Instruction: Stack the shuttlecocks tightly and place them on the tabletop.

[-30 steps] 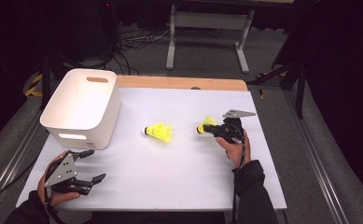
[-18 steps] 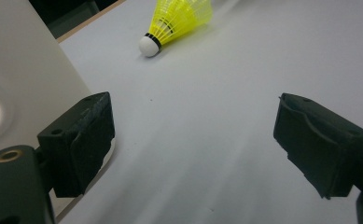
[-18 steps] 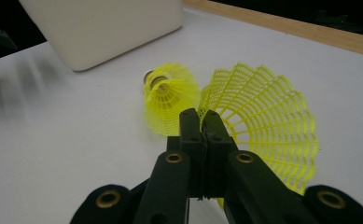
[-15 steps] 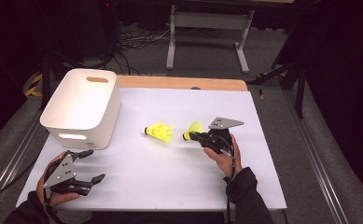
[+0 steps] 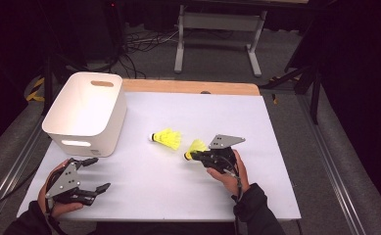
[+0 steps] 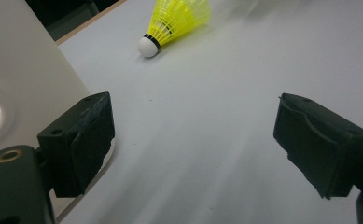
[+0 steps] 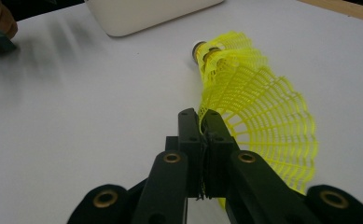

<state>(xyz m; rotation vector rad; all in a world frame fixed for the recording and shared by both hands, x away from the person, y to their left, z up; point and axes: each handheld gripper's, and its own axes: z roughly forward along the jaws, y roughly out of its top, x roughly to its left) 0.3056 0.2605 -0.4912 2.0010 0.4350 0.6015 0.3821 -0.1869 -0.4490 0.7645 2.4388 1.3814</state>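
Dark room, grey floor with tangled cables point(image 5: 134, 41), pale metal stand point(image 5: 217, 22) beyond the white table point(image 5: 276, 147).

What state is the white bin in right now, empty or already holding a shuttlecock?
Empty as far as visible: the white bin shows bare inside walls. One shuttlecock lies on the table; the right tool grips the other shuttlecock.

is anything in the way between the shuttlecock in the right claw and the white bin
Partly. The right claw grips one yellow shuttlecock by its skirt. A second shuttlecock lies on the table between it and the white bin, close to the straight line. The open left claw sits nearer the person, off that path.
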